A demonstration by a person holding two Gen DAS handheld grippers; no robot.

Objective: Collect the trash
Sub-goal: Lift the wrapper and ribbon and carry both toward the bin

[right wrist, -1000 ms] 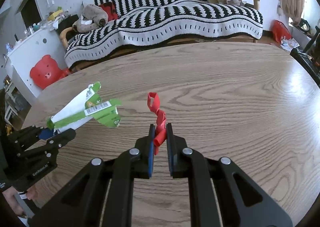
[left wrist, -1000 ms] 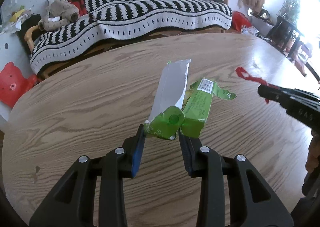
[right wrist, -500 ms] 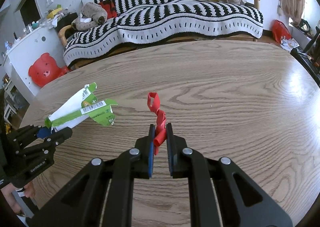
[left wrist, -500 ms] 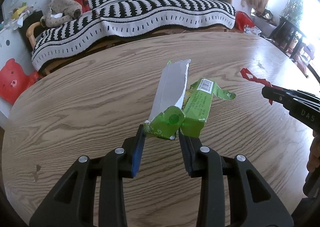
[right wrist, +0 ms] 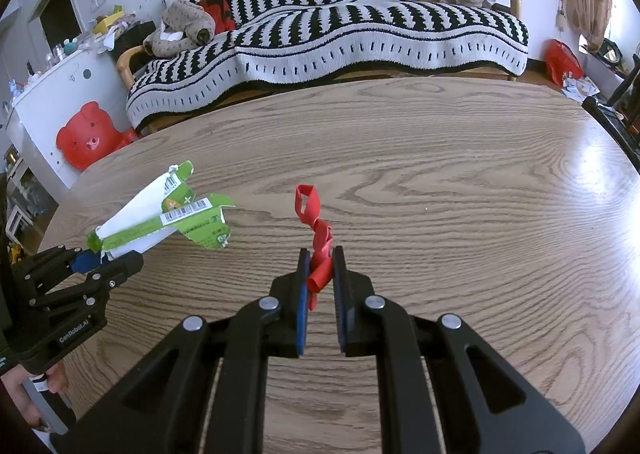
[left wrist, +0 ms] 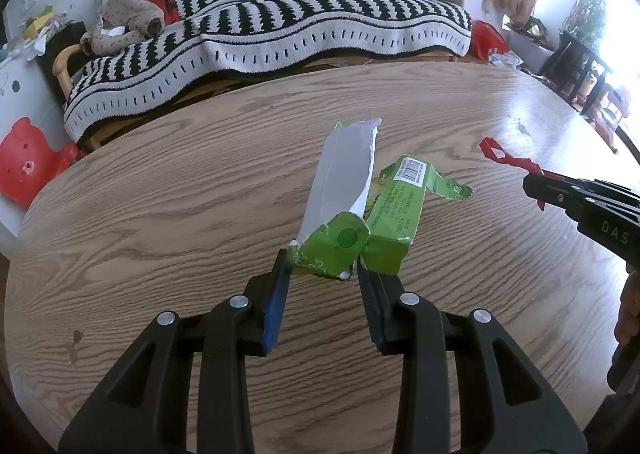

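Across the last second nothing has changed in either hand. My left gripper (left wrist: 324, 274) stays partly closed, its pads pressed on the crumpled end of the green carton (left wrist: 360, 221), which is held clear above the wooden surface (left wrist: 160, 193). My right gripper (right wrist: 320, 274) remains nearly shut, pinching the twisted red strip (right wrist: 316, 230), also lifted off the surface. I judge pickup complete for both items. No bin appears in either view, so the drop-off point must be located next
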